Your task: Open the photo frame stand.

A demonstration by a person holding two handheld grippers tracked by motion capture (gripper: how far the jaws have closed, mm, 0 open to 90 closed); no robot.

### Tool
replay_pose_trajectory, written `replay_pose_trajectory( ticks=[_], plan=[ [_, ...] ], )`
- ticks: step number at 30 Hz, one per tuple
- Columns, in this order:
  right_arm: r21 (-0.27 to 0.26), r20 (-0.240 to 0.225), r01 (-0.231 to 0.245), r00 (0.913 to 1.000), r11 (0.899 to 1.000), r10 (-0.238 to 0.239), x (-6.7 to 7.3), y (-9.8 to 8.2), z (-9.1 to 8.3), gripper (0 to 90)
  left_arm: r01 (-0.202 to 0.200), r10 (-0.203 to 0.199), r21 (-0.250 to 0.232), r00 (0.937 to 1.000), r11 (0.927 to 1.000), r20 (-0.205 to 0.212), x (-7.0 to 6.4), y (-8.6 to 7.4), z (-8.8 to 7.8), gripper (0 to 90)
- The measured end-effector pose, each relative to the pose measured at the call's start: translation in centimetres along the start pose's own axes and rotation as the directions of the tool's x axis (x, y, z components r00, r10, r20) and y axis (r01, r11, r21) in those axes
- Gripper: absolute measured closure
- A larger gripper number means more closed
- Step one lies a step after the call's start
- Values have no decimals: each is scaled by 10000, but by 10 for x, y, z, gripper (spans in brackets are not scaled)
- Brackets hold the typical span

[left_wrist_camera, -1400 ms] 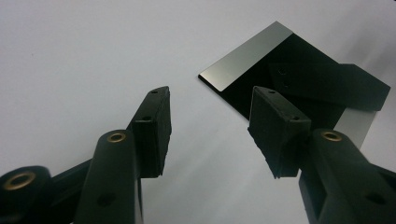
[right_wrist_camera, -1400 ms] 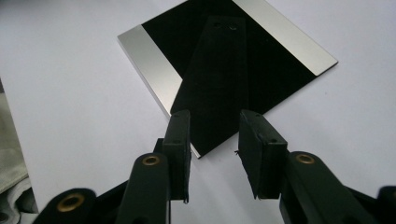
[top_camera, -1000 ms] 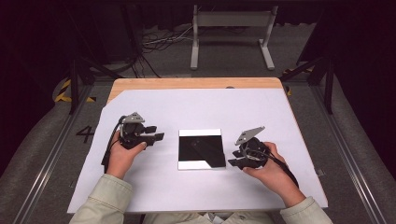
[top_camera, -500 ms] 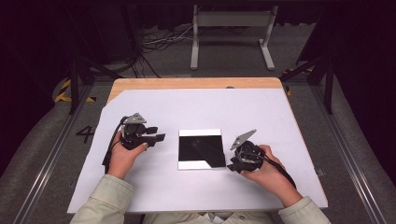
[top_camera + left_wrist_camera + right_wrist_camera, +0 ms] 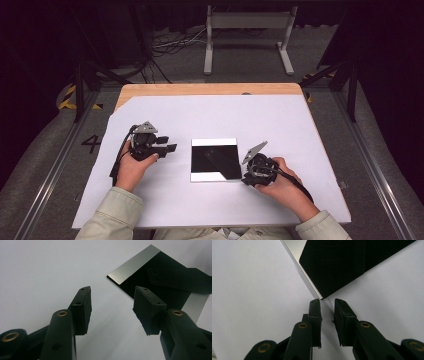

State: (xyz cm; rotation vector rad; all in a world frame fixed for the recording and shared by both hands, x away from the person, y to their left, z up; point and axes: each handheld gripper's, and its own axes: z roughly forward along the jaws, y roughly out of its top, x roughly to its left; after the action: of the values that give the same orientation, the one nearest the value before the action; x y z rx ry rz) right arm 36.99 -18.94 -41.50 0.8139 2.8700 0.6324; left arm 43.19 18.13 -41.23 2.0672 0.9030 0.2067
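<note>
Spread over most of the wooden worktop (image 5: 210,89): a white sheet (image 5: 210,115). Lying flat near its middle, between the two hands: a dark, glossy square tile (image 5: 215,160) with pale strips along its far and near edges.

Judged to be in hand: the approach for a pickup at the tile's near right corner. Right tongs (image 5: 245,177) low on the sheet, aimed at that corner, jaws narrow and just now closing, with the corner tip at their mouth but not yet pinched; nothing between the pads. Left tongs (image 5: 172,145) well apart from the tile on its left side, jaws wide, empty, pointed toward the tile's left edge.

Called for next, probably: sliding one right jaw under the thin corner and the other over it, then closing gently. Hard to do with a tile lying flush on the sheet. Worth bringing the left tongs against the opposite edge as a stop, to keep the tile from skating away.

Nothing else on the sheet, so no obstacle to either approach. Beyond the worktop, on the floor: a white metal stand (image 5: 247,22), loose cables (image 5: 170,45), yellow-and-black tape (image 5: 67,97), and a painted number (image 5: 91,143) at the left.
</note>
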Motion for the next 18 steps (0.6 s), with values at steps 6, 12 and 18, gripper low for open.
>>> replay_pose_trajectory(
  ticks=[6, 12, 18],
  plan=[
    [50, 132, 95, 9999, 9999, -95, 2, 2, 2, 773, -17, 17, -22, 10000, 10000, -18, 0, 0, 0, 493],
    [44, 243, 187, 9995, 9998, -188, 4, 3, 3, 815, -40, 40, -14, 10000, 10000, -35, 1, 0, 0, 493],
    [60, 435, 316, 9985, 9995, -318, 7, 4, 4, 868, 10, -10, -29, 10000, 10000, -23, 0, 0, 0, 492]
  ],
)
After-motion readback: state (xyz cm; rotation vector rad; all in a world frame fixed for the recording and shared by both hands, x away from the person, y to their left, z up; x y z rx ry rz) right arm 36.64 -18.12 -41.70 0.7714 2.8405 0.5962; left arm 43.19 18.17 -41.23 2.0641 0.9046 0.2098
